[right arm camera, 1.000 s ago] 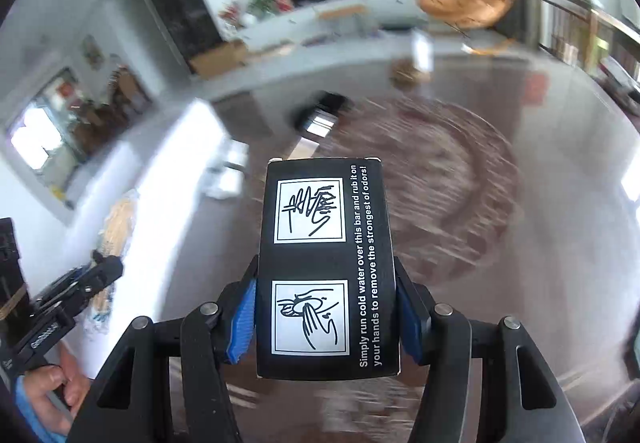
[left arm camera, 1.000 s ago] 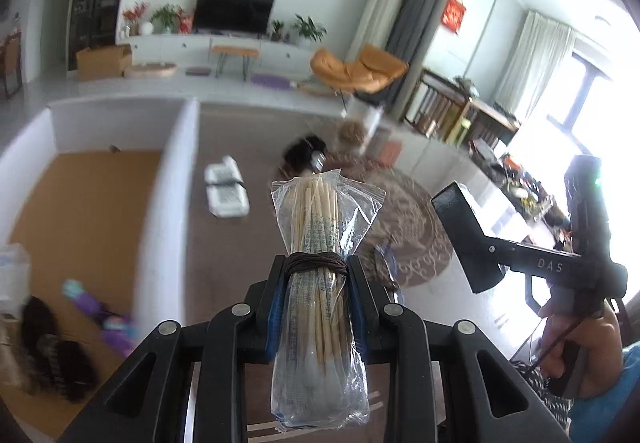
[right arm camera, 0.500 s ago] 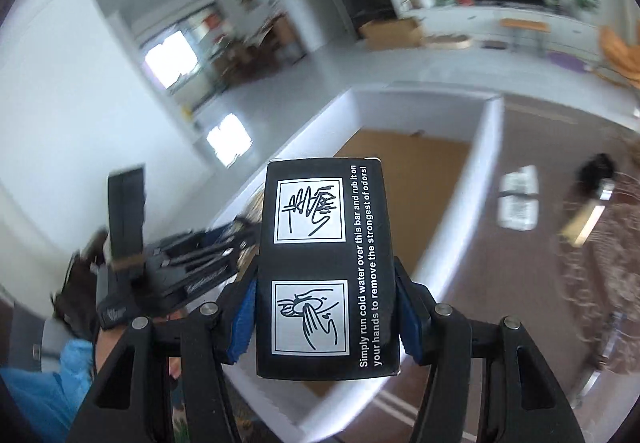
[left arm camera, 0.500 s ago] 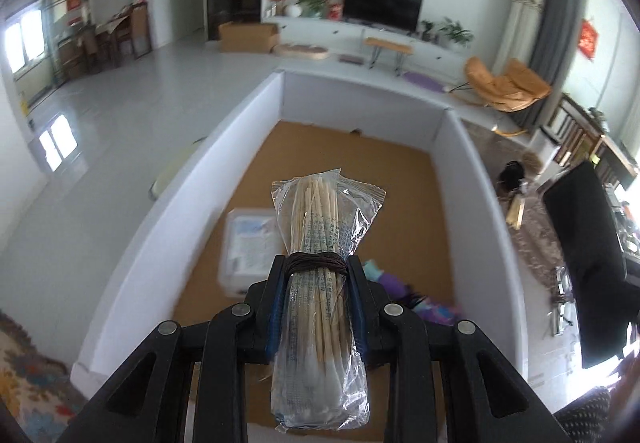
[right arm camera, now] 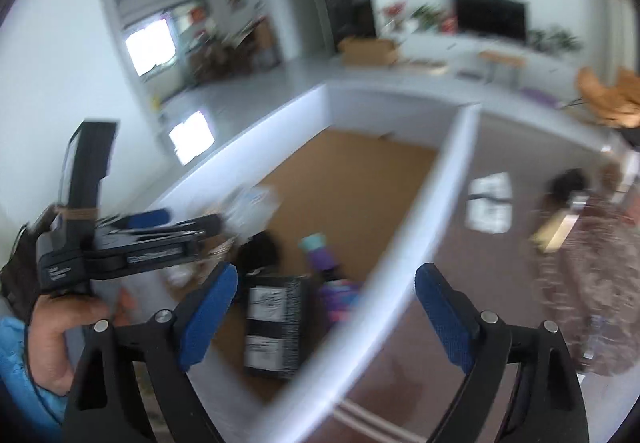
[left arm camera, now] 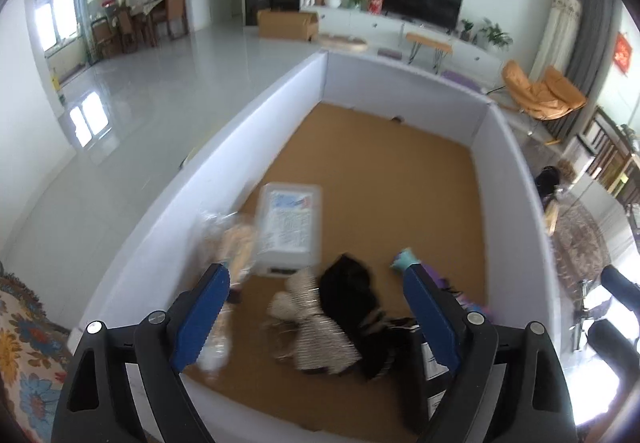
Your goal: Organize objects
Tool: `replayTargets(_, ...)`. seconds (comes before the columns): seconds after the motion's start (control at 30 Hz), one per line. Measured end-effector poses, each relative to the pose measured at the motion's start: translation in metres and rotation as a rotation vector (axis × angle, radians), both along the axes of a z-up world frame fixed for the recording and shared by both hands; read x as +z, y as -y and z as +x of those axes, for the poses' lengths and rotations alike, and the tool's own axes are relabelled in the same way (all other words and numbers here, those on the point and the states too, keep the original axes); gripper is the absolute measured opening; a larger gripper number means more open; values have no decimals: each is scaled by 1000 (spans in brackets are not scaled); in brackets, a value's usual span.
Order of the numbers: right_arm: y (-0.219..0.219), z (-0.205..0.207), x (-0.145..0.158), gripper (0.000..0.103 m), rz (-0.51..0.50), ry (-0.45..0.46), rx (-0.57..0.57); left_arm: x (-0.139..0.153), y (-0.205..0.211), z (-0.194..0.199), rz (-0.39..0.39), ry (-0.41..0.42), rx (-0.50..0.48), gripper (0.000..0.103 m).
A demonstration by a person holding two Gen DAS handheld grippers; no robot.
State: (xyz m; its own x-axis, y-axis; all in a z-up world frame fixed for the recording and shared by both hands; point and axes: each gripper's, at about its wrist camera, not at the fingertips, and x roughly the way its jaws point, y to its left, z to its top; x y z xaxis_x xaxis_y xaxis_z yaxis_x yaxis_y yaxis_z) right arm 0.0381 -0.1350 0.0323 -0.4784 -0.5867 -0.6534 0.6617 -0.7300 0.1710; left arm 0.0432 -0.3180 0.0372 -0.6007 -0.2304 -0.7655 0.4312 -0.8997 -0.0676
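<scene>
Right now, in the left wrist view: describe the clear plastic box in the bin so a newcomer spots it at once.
Find the big white-walled bin with the brown cardboard floor. On that floor, near the left wall, lies the clear plastic box with a printed white and blue label on its lid. It is the only rigid, rectangular see-through item there; the striped cloth and black cloth beside it are soft heaps.

Both wrist views above box (left arm camera: 208,179)

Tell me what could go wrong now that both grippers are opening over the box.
The black carton is dropping beside the box's white wall; it might tip onto the purple items. The bag of sticks, blurred under the opening left gripper, may land leaning on the plastic container rather than flat.
</scene>
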Motion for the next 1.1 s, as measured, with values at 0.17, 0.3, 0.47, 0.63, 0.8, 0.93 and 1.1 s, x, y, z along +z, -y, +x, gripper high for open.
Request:
replayTargets(0.17, -94, 0, -11, 96, 52, -150, -309, 17, -60, -4, 25, -110, -170, 89)
replayTargets(0.3, -169, -2, -47, 96, 87, -63, -537, 28, -139, -7, 43, -174, -426, 89)
replayTargets(0.47, -237, -7, -81, 96, 38, 91, -686, 27, -225, -15, 116, -173, -670, 89)
replayTargets(0.63, -262, -11, -94, 96, -30, 157, -704, 5, -260, -27, 153, -100, -704, 89)
replayTargets(0.8, -263, -21, -108, 96, -39, 224, -705, -17, -247, -28, 136, -41, -653, 89)
replayTargets(0.93, -260, -22, -112, 96, -46, 235, -697, -29, -231, -17, 133, -17, -639, 89)
replayTargets(1.1, -241, -33, -114, 96, 15, 214, -638, -35, -234, -11, 120, 1, -654, 89)
